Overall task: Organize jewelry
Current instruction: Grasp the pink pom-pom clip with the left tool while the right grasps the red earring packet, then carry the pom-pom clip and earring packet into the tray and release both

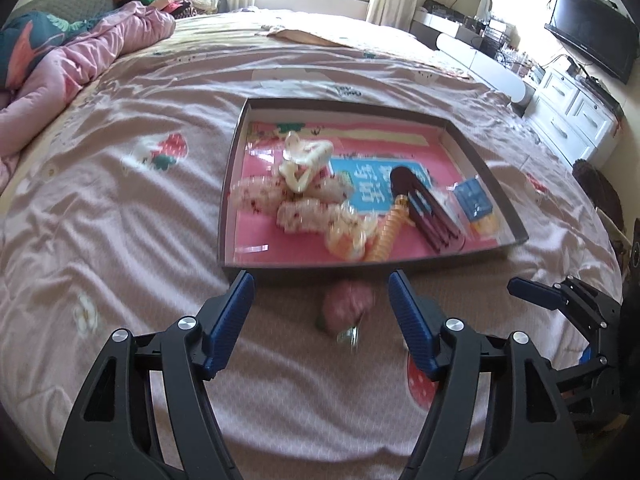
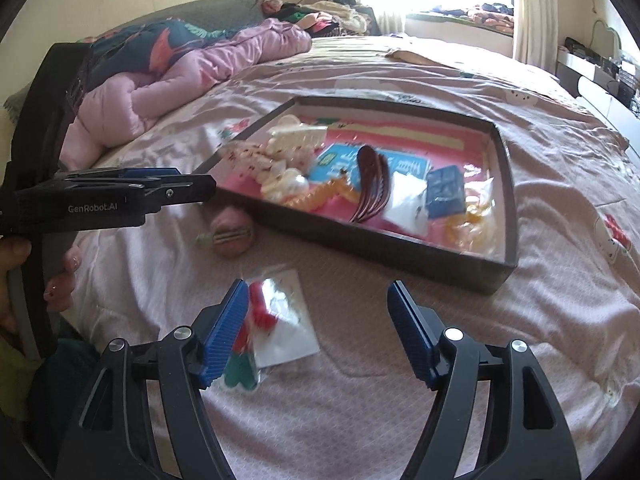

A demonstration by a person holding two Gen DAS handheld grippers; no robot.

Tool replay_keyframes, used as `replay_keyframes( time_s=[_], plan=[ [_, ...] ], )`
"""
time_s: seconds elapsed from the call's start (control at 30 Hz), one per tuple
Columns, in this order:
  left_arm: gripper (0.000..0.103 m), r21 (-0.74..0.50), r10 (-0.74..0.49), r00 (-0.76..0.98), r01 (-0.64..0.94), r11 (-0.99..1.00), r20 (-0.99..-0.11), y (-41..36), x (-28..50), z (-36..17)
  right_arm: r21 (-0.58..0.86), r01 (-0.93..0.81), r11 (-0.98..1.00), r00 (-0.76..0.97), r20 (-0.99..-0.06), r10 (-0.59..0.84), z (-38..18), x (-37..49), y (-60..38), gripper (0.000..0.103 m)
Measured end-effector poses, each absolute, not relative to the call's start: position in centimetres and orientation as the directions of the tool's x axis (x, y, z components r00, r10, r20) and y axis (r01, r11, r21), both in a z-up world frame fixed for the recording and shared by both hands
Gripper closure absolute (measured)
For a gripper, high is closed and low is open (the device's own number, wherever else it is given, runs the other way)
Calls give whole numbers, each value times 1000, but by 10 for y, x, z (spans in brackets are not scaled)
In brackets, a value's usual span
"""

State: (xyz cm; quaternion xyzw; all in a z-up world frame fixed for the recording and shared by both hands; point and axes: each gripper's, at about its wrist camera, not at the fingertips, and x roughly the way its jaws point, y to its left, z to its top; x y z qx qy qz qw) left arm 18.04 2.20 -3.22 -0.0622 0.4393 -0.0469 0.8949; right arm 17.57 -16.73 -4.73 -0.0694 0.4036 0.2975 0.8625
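A shallow dark box (image 1: 228, 184) (image 2: 508, 184) lies on the bed and holds several hair clips, scrunchies, a dark claw clip (image 1: 420, 204) (image 2: 370, 188) and a blue packet (image 2: 444, 192). A pink macaron-shaped clip (image 1: 346, 308) (image 2: 232, 236) lies on the sheet just in front of the box. My left gripper (image 1: 322, 284) is open and empty, its fingers on either side of the pink clip and above it. My right gripper (image 2: 316, 292) is open and empty over a clear packet with red and green pieces (image 2: 276, 324), which lies by its left finger.
A rumpled pink quilt (image 2: 172, 80) lies at the bed's head. White drawers (image 1: 572, 116) and a TV (image 1: 592, 24) stand beyond the bed's right edge. The left gripper (image 2: 132, 196) and the hand holding it show at the left of the right wrist view.
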Motion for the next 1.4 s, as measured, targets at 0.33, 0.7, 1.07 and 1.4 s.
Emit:
replay_keyframes(
  time_s=[0.33, 0.7, 1.07, 1.4],
  plan=[
    [42, -144, -143, 542, 41, 989, -828, 14, 175, -56, 114, -637, 762, 429, -769, 474, -64, 166, -148, 34],
    [43, -163, -161, 492, 40, 986, -855, 5, 192, -79, 105, -663, 741, 404, -784, 472, -84, 170, -139, 58],
    [80, -143, -175, 488, 104, 984, -855, -9, 191, -78, 141, -646, 750, 407, -767, 495, -75, 151, -171, 63],
    [80, -188, -244, 560, 156, 970, -792, -19, 174, -41, 147, -565, 812, 499, -723, 478, -43, 153, -221, 64]
  ],
)
